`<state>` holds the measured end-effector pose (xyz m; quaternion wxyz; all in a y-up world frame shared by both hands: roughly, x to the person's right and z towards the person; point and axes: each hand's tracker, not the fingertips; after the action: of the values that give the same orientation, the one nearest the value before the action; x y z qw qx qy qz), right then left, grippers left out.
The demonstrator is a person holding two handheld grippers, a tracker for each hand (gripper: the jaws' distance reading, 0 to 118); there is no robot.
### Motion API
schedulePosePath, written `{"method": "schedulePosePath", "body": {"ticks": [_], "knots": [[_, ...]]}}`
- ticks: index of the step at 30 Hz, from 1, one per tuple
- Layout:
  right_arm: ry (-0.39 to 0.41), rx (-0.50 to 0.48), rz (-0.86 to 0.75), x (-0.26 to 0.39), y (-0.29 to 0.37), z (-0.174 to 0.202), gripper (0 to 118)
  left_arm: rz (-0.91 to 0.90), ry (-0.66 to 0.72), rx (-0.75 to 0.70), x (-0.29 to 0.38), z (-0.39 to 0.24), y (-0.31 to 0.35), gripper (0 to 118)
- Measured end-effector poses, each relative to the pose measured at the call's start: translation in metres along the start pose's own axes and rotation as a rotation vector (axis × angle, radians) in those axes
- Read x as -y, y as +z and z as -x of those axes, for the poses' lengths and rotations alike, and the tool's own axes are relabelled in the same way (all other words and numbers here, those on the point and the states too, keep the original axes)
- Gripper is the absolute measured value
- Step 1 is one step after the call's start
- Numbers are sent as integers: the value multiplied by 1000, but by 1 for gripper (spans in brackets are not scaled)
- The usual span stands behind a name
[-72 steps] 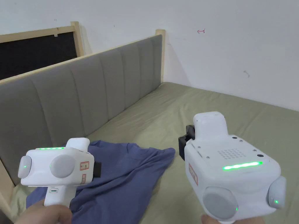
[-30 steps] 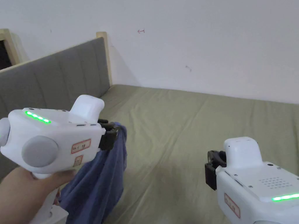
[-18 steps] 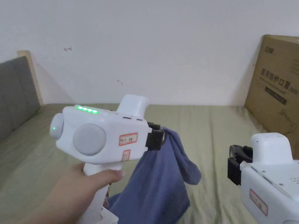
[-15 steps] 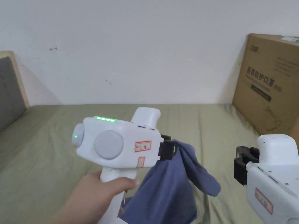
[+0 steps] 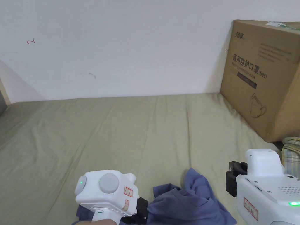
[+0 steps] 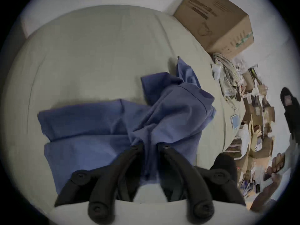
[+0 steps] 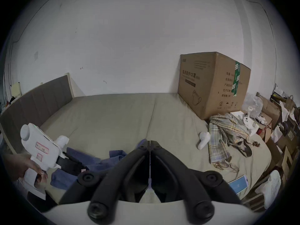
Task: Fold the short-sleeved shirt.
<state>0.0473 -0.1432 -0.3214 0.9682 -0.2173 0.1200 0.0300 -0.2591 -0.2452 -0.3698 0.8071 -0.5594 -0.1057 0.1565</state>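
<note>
Blue shirt (image 6: 162,114) is lying crumpled on the bed (image 5: 117,123), a bunch of it pinched in my left gripper (image 6: 150,146) jaws. My right gripper (image 7: 149,141) jaws are closed on nothing, just right of the shirt, cardboard box (image 5: 263,76) beyond.

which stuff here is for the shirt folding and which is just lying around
For the job:
- blue short-sleeved shirt, crumpled on the bed sheet
- left hand-held gripper, shut on it
- right hand-held gripper, shut, holding nothing

Lying about:
- cardboard box
- plaid shirt
- phone
</note>
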Motion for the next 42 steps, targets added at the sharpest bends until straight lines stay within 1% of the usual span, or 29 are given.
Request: {"method": "schedulePosePath", "body": {"ticks": [1,2,3,5,9,11,12,13,14,15,17,18,20,21,22,24,27,29,30,31,32,33,34,35,38,40,42], "knots": [[2,-5,3,0,-2,2,2,-17,1,9,1,2,7,83],[4,-9,6,0,-3,4,2,-37,-7,16,3,2,16,103],[5,-13,8,0,-3,6,2,-70,-30,23,5,4,26,103],[3,-19,1,-2,-1,8,2,-205,-80,29,12,4,57,103],[-4,-18,-53,-6,6,10,2,-513,-210,-69,47,-4,124,103],[-9,-12,-81,-8,10,12,2,-662,-211,-110,70,-4,146,104],[-14,-9,-93,-8,11,12,2,-710,-181,-123,82,-3,157,103],[-19,-6,-102,-9,12,13,2,-744,-146,-122,83,-1,158,101],[-22,-5,-104,-10,12,13,2,-767,-123,-126,90,0,163,94],[-26,-6,-103,-10,12,15,2,-788,-84,-140,104,9,173,71],[-30,-10,-97,-10,12,15,2,-789,-24,-160,112,17,176,8],[-29,-13,-94,-10,11,17,2,-783,8,-184,114,23,176,0],[-24,-14,-89,-8,11,18,2,-840,27,-72,128,33,177,0],[-22,-17,-85,-8,10,18,2,-825,21,-57,128,36,177,0],[-21,-19,-80,-7,10,18,2,-785,17,-132,124,37,176,0],[-18,-17,-72,-4,8,18,2,-739,7,-215,109,42,179,0],[-16,-12,-55,-1,4,15,2,-542,68,-215,71,67,160,0],[-19,-13,-39,1,0,12,2,-404,108,-237,43,90,134,0],[-18,-11,-31,2,-3,11,2,-334,105,-240,27,102,116,2],[-16,-6,-25,4,-6,10,2,-290,104,-221,16,112,102,15],[-14,0,-17,6,-9,9,2,-229,131,-208,4,125,84,41],[-14,6,-7,8,-12,6,2,-198,174,-203,-5,137,67,75],[-17,9,1,9,-15,5,2,-196,202,-188,-10,145,55,86],[-21,13,12,11,-19,3,2,-181,220,-177,-12,152,41,86],[-27,26,50,17,-34,-3,2,-172,200,-208,-21,163,4,87],[-27,30,76,20,-46,-6,2,-137,180,-185,-20,164,-16,96],[-38,14,109,20,-64,-11,2,-85,178,-123,-15,162,-32,96]]}}
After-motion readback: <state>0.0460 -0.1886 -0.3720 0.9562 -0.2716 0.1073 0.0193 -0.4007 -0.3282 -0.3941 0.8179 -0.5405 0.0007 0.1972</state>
